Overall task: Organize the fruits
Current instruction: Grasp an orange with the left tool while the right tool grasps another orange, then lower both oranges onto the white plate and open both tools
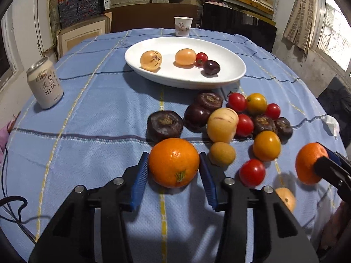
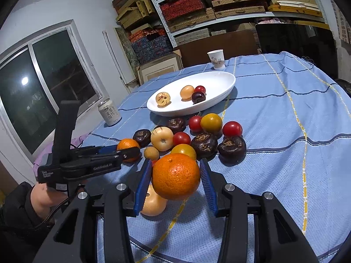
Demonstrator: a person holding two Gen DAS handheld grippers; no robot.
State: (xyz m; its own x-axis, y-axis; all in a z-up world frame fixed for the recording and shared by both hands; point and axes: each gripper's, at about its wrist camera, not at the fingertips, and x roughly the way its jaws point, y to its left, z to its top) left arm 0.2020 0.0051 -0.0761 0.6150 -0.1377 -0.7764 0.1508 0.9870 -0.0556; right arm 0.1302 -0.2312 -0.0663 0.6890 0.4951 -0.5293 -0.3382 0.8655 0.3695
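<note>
The beverage can on the tabletop carries large dark Chinese characters on its cream side. In the left wrist view they appear to read 果饮 and 米 over 阳, under a smaller logo band I cannot make out. In the right wrist view the same can is too small to read.

The white paper cup beyond the plate bears faint reddish Chinese print — 中 at its top, the rest blurred.

The black body of the left gripper, seen from the right wrist view, has grey lettering — it looks like "GenRobot.AI" — and a three-line label toward its rear that is too small to read.
</note>
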